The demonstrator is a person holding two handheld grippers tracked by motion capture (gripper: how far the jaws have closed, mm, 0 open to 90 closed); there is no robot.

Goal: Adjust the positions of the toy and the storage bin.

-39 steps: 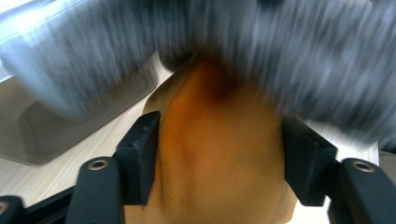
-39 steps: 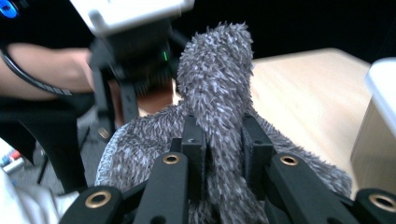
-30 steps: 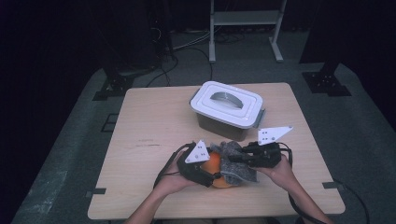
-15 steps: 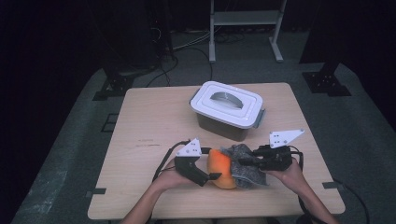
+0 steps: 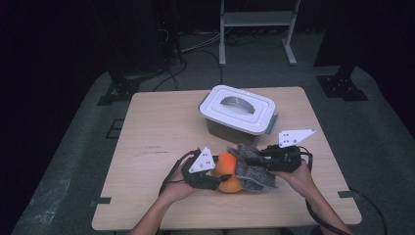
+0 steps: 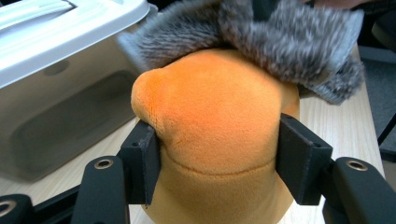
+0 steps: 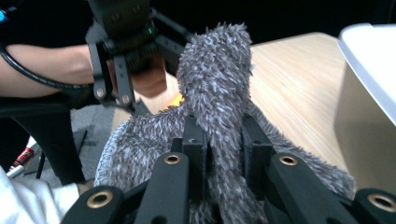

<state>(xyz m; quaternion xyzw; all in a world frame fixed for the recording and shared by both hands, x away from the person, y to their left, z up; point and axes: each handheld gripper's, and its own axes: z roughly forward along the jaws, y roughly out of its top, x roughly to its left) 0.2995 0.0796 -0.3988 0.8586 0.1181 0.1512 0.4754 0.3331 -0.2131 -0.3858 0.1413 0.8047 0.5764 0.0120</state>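
An orange plush toy (image 5: pixel 225 169) lies near the table's front edge, partly wrapped in a grey fuzzy cover (image 5: pixel 255 172). My left gripper (image 5: pixel 219 179) comes in from the left; its jaws have just been closing, and the pads now press into both sides of the orange plush toy (image 6: pixel 215 126). From the right, my right gripper (image 5: pixel 248 160) is shut on a raised fold of the grey fuzzy cover (image 7: pixel 215 74), pinched between its jaws (image 7: pixel 223 149). The grey fuzzy cover (image 6: pixel 280 42) drapes over the plush's far end. The left gripper (image 7: pixel 123 60) shows beyond the fold.
A grey storage box with a white latched lid (image 5: pixel 238 110) stands just behind the toy, close to both grippers. The wooden table (image 5: pixel 161 127) has bare room to the left and at the back. A metal rack and stands sit on the dark floor beyond.
The left gripper's jaws went from wide apart beside the plush to pressed onto its sides. The right gripper shifted slightly right with the grey cover still in its jaws.
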